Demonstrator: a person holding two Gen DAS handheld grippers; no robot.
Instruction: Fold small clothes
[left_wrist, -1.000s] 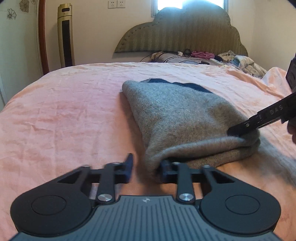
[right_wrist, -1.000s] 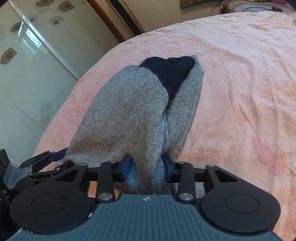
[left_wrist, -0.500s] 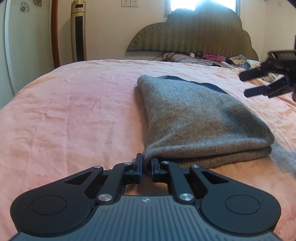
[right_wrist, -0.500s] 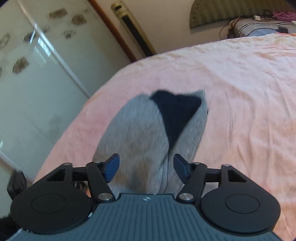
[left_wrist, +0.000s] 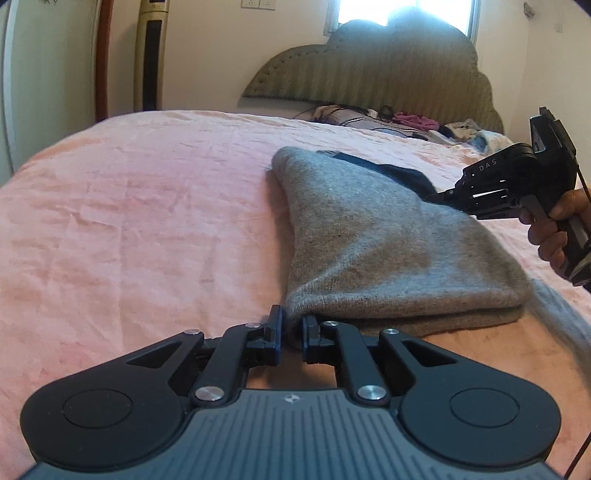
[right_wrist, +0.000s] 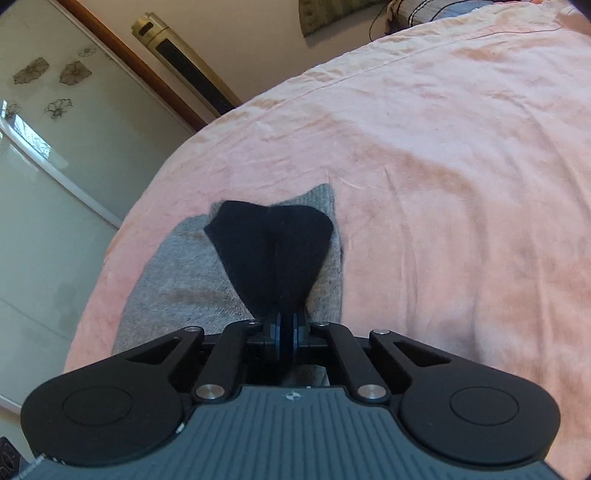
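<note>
While right claw (right_wrist: 285, 329) closes on dark fabric (right_wrist: 269, 251), only the left view shows the headboard (left_wrist: 373, 70).

grey knit garment (left_wrist: 388, 240), pink bedsheet (left_wrist: 147, 206)

The left gripper (left_wrist: 291, 328) points toward twelve o'clock, jaws nearly together, pinching grey knit. The right gripper (right_wrist: 285, 326), at three o'clock in the left wrist view, is closing its jaws on dark fabric; a hand (left_wrist: 557, 229) grips its handle.
</note>
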